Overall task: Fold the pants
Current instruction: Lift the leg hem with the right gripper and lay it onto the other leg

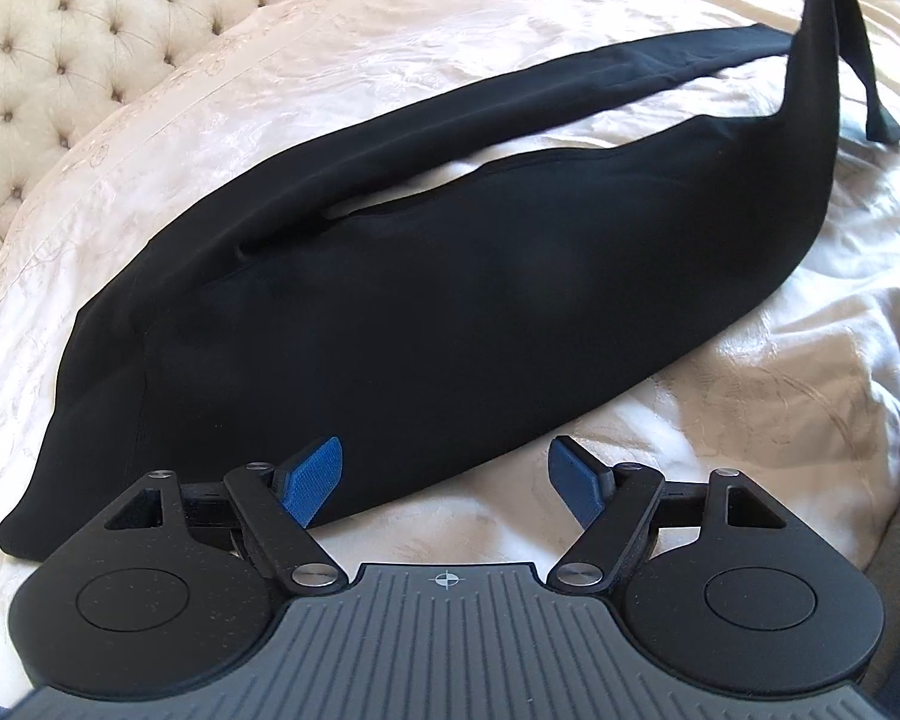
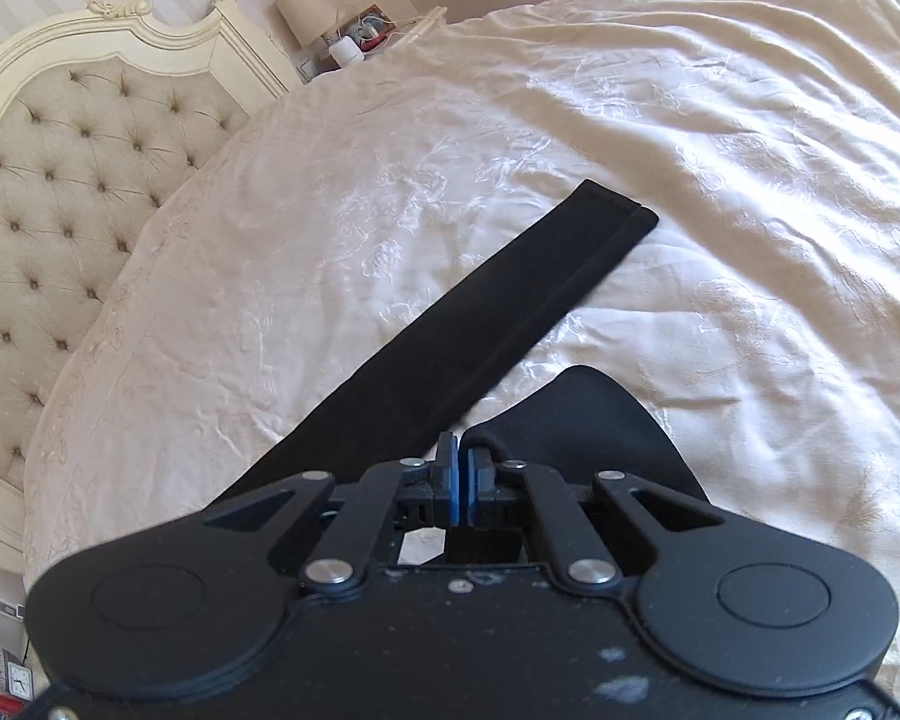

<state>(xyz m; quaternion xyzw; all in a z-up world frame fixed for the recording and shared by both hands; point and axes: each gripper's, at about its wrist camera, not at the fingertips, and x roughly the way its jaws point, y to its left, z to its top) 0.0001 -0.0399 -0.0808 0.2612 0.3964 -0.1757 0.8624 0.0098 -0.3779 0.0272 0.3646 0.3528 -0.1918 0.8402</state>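
A cream bedspread [image 2: 720, 138] meets a tufted headboard [image 2: 60, 180], a lamp [image 2: 306, 15] beyond it.

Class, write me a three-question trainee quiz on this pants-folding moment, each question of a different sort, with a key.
1. True or false: the left tool stands open above the black fabric pants.
2. What does the right tool pinch? A) cream quilted bedspread B) the pants C) nothing
3. Fill in: behind the bed stands a cream tufted ____.

Key: 1 true; 2 B; 3 headboard.
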